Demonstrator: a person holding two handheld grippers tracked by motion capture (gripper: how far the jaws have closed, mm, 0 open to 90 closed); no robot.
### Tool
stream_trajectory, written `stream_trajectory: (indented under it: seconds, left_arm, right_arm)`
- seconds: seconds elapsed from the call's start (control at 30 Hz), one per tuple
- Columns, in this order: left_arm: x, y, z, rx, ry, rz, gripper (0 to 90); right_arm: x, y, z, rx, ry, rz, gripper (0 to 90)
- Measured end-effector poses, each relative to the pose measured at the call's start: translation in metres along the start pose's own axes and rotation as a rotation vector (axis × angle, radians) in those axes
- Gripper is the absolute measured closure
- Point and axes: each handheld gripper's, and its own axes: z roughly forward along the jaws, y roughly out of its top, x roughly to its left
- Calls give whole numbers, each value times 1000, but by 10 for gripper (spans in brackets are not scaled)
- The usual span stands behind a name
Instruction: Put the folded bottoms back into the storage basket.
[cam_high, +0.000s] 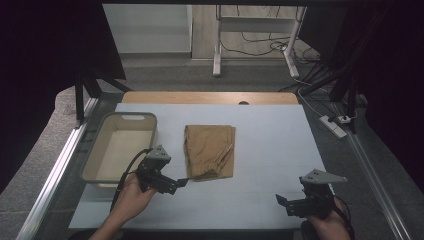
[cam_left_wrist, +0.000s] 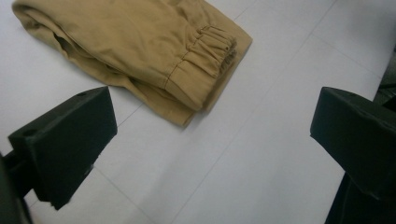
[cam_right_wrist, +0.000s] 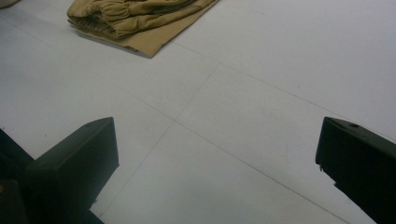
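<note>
A folded tan garment (cam_high: 209, 151) with an elastic waistband lies flat in the middle of the white table. My left gripper (cam_high: 179, 184) hovers open just off the garment's near left corner, held in a hand. Through its wide-apart jaws I see the garment's (cam_left_wrist: 140, 44) gathered band and folded edge close ahead, nothing between the jaws. My right gripper (cam_high: 284, 202) is open near the table's front right edge, well away from the cloth. In the right gripper view the garment (cam_right_wrist: 135, 21) lies far off at the top left.
A beige plastic bin (cam_high: 120, 148) stands on the table's left side, beside my left hand. The white table top (cam_high: 270, 145) ends at a wooden strip at the back. Metal rails run down both sides. Desk legs and cables lie on the floor beyond.
</note>
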Motion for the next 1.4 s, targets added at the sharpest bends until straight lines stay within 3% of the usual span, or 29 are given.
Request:
stream_trajectory:
  seconds: [0.17, 0.37, 0.67, 1.03, 1.17, 1.23, 1.4]
  left_arm:
    - [5, 6, 11, -8, -11, -28, 0]
    - [13, 8, 22, -2, 15, -45, 0]
    - [19, 9, 32, 18, 51, -41, 0]
    - [22, 24, 52, 33, 49, -32, 0]
    - [24, 28, 63, 49, 68, -26, 0]
    - [24, 29, 69, 68, 112, -30, 0]
    - [29, 23, 79, 87, 133, -36, 0]
  right_arm:
    - [0, 0, 0, -3, -5, 1, 0]
    - [0, 0, -1, -8, -2, -3, 0]
    - [0, 0, -1, -4, -1, -11, 0]
    - [1, 0, 0, 0, 0, -17, 0]
    - [2, 0, 0, 0, -3, -27, 0]
    - [2, 0, 0, 1, -4, -30, 0]
    - [3, 0, 0, 4, -4, -33, 0]
